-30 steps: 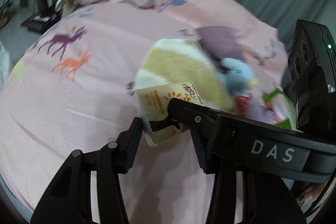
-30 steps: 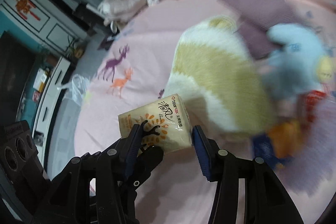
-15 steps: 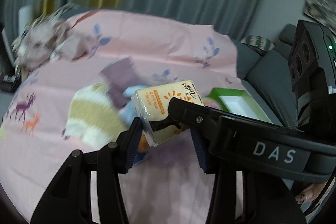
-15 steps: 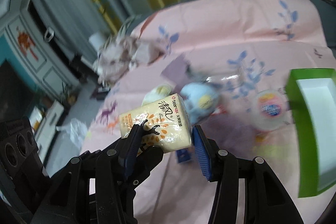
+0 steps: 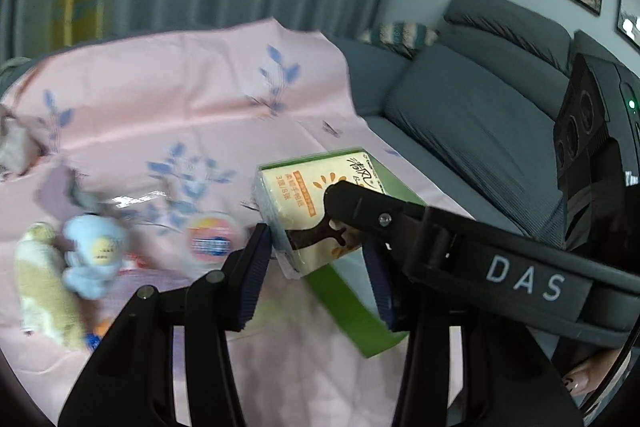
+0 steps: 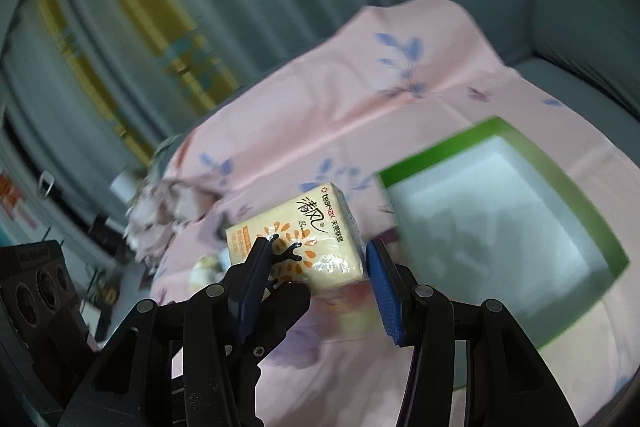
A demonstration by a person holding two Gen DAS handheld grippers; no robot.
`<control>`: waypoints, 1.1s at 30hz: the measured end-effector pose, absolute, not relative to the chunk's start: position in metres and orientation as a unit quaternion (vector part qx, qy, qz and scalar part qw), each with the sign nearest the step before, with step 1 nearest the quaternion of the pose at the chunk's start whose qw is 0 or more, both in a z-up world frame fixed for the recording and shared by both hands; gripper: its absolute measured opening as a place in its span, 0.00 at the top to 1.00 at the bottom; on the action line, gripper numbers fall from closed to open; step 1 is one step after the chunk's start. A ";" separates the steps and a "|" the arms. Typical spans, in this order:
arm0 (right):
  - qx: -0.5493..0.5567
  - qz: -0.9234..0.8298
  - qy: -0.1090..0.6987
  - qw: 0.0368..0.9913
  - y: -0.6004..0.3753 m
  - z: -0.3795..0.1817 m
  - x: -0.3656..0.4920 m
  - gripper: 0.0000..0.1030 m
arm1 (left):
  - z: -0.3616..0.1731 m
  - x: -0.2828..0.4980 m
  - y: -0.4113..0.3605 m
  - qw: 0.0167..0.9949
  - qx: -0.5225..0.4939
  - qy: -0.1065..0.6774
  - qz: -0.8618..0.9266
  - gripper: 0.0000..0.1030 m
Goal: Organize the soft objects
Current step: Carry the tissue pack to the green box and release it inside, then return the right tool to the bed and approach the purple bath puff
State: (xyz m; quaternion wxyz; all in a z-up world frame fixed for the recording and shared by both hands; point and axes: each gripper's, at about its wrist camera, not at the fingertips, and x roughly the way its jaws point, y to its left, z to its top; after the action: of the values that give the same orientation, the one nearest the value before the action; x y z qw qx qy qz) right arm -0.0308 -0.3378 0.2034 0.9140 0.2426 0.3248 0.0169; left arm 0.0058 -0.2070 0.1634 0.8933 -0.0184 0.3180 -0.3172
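on the sheet (image 5: 168, 99): one box (image 6: 576, 227); one plush (image 5: 96, 251)

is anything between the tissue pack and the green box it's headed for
Nothing visible. The tissue pack, held by both grippers, hangs above the pink sheet beside the green box, whose white inside looks bare.

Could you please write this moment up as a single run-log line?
held: tissue pack | left gripper: shut on pack | right gripper: shut on pack | position: in the air beside green box | box: empty
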 end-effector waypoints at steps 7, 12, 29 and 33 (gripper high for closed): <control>0.289 -0.063 0.331 0.896 -0.387 0.180 -0.032 0.53 | 0.141 0.018 -0.255 0.867 0.007 0.349 -0.355 0.57; 0.304 -0.116 0.348 0.879 -0.409 0.163 -0.032 0.60 | 0.120 0.030 -0.280 0.847 0.003 0.385 -0.366 0.57; 0.294 -0.179 0.314 0.885 -0.415 0.181 -0.050 0.32 | 0.125 0.027 -0.259 0.847 -0.035 0.389 -0.362 0.22; 0.278 -0.152 0.299 0.900 -0.397 0.196 -0.051 0.17 | 0.137 0.017 -0.217 0.860 -0.069 0.367 -0.349 0.10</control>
State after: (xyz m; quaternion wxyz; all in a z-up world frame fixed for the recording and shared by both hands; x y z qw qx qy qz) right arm -0.0509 -0.3967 0.1960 0.9000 0.2781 0.2993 -0.1520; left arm 0.0169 -0.2166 0.1369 0.8597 -0.0694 0.3669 -0.3485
